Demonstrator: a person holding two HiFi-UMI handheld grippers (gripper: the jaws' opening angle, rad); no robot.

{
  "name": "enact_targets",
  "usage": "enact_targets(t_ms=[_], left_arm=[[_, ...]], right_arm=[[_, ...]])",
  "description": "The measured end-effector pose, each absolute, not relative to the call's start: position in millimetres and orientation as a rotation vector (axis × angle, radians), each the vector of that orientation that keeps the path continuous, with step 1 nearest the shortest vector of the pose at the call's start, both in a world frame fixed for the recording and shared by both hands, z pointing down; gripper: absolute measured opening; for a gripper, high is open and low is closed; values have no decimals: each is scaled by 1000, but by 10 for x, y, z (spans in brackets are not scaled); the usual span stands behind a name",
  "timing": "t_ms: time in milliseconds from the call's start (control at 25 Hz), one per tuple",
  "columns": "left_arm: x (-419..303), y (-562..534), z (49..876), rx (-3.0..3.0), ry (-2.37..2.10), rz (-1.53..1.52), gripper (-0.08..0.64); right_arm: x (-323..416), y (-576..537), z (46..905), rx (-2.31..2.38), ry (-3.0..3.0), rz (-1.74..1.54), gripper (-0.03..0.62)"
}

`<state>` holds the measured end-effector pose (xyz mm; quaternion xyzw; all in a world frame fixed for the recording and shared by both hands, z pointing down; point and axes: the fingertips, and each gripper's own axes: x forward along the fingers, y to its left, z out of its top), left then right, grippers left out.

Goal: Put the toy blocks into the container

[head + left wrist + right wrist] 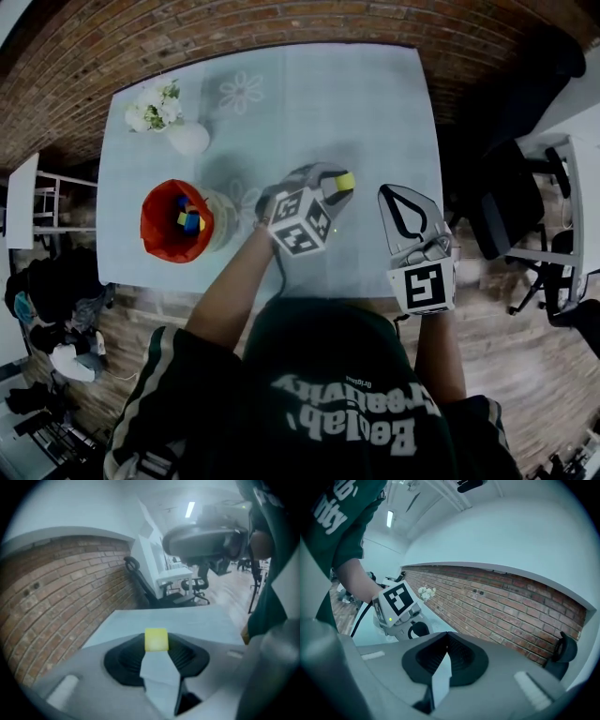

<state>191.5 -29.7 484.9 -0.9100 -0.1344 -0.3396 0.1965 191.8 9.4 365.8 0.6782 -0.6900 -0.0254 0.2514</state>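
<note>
A small yellow block point(345, 181) is pinched at the tips of my left gripper point(341, 184), held up above the middle of the pale table point(328, 103). The left gripper view shows the same yellow block point(156, 639) pressed between both jaws of the left gripper point(156, 642). The red container point(150, 202) stands at the table's left front, well left of that gripper, with blue and yellow blocks point(190, 221) inside. My right gripper point(388, 192) hovers to the right of the left one. Its jaws meet in the right gripper view point(447, 637), with nothing between them.
A white vase point(187, 139) with white flowers point(155, 106) stands behind the container at the table's far left. A brick wall runs behind the table. Black office chairs point(511, 216) and a white desk stand to the right. My left gripper's marker cube point(396, 599) shows in the right gripper view.
</note>
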Motion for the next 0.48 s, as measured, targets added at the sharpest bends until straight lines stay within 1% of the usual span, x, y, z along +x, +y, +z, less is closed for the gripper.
enact_targets(t_ms=[160,480], left_arm=[[1850,-361,4351,-2581,-186,-815,146],[1594,-473,3616,-2635,82,-547,146]], right_arm=[[1804,-29,3591,1829,-1911,-99,6],[1571,-296,3469,1777,-1987,-164,6]])
